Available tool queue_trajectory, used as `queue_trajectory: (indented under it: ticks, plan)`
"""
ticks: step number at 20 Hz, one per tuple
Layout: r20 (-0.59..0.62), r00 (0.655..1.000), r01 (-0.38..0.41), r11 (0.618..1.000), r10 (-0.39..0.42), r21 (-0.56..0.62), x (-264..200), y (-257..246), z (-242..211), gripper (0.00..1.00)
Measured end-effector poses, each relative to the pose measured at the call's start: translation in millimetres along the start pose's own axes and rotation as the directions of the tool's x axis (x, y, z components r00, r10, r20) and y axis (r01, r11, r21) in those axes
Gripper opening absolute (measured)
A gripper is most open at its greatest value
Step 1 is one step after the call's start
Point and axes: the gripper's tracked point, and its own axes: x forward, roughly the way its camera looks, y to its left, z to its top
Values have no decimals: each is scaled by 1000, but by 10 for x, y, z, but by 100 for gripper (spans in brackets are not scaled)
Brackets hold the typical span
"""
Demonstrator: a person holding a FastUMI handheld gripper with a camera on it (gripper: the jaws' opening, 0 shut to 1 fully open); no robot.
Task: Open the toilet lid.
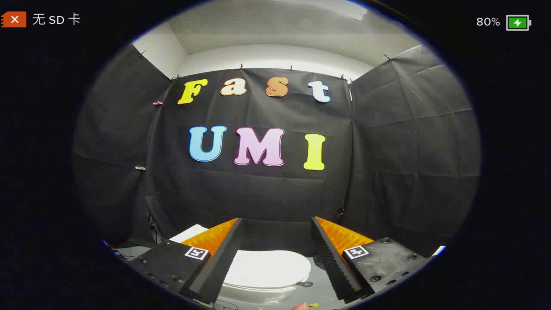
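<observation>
Below, one two-finger gripper (275,254) reaches forward with its two fingers (224,254) spread wide apart and nothing held between them. Seen through the gap, at six o'clock from the booth's back wall, lies one white, oval, glossy plastic toilet lid (269,269), flat and closed on one white toilet (258,295), untouched by either finger. One white rectangular piece (189,233), perhaps the tank, peeks out at ten o'clock from the lid, behind the left finger. Each finger base carries one small square black-and-white marker (197,252), two in all. Three panels of black cloth wall (409,142) enclose the scene.
</observation>
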Motion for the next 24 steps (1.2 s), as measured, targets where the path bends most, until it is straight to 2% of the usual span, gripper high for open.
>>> queue_trajectory:
  ticks: [3,8,14,24]
  plan:
    - [5,1000,-7,1000,7,12,7,23,23,98]
    - [18,999,28,1000,-28,-6,20,-1,60,98]
    - [11,1000,12,999,-13,39,30,14,29,98]
    - [41,999,-13,1000,13,-4,111,-14,-237,98]
